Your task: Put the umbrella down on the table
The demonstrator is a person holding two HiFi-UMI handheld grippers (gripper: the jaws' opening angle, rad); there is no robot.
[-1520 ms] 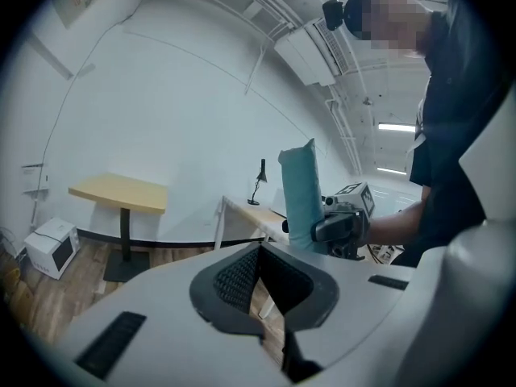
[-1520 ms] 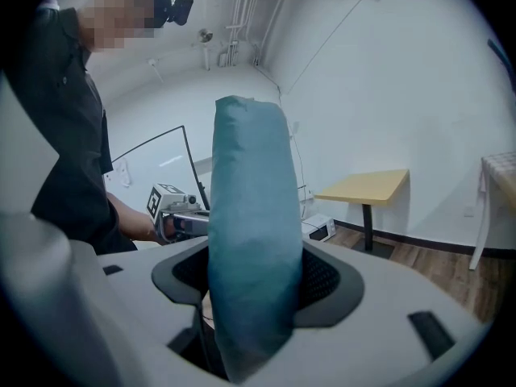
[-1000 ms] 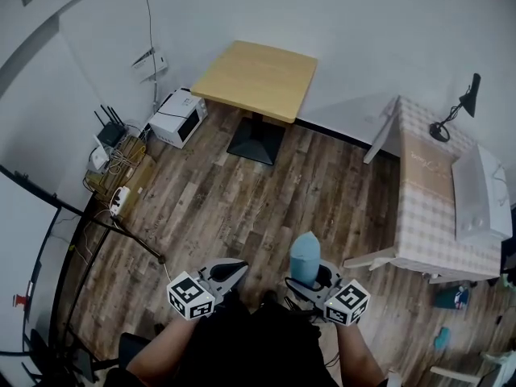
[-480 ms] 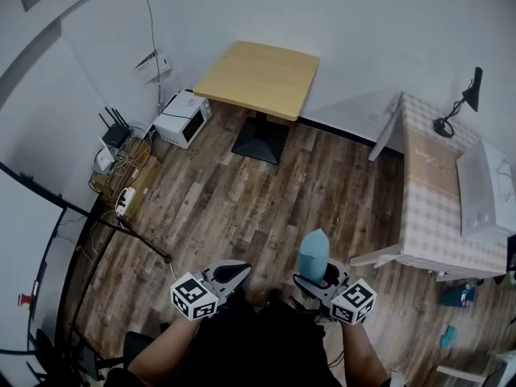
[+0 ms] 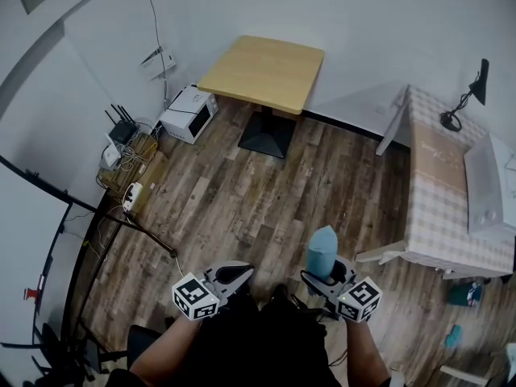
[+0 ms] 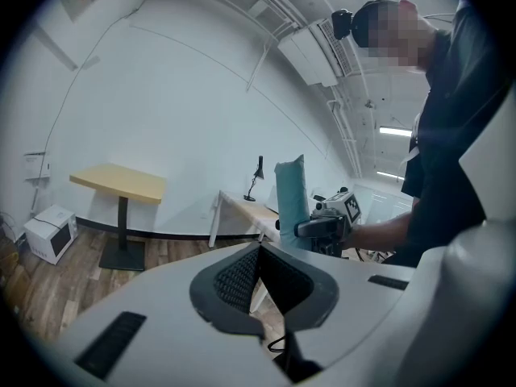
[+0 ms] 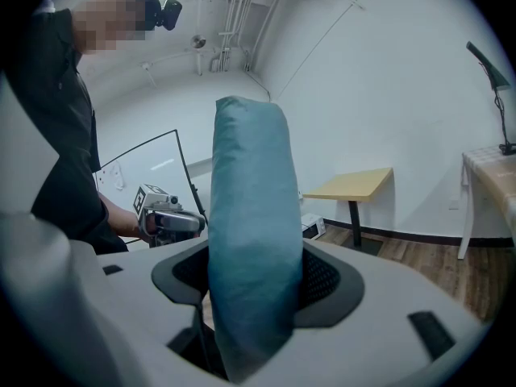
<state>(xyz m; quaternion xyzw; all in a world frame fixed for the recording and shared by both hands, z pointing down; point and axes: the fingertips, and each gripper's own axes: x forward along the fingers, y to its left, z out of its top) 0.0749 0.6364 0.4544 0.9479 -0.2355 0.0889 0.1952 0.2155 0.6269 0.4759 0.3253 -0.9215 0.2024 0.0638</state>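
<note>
A folded teal umbrella (image 5: pixel 322 250) stands upright in my right gripper (image 5: pixel 326 276), which is shut on its lower part. In the right gripper view the umbrella (image 7: pixel 250 240) fills the space between the jaws of my right gripper (image 7: pixel 254 297). My left gripper (image 5: pixel 234 274) is shut with nothing in it, level with the right one and to its left. In the left gripper view the jaws of my left gripper (image 6: pixel 262 272) meet, and the umbrella (image 6: pixel 292 200) shows beyond them. The square wooden table (image 5: pixel 262 71) stands far ahead by the wall, well apart from both grippers.
A white microwave (image 5: pixel 187 113) and a router with cables (image 5: pixel 121 131) lie on the floor left of the table. A checked-cloth table (image 5: pixel 439 192) with a desk lamp (image 5: pixel 468 95) stands at the right. A black pole (image 5: pixel 121 224) slants across the floor at the left.
The view has drifted a little, so the room sits slightly further right. Both grippers keep their poses, and the umbrella stays upright in the right one.
</note>
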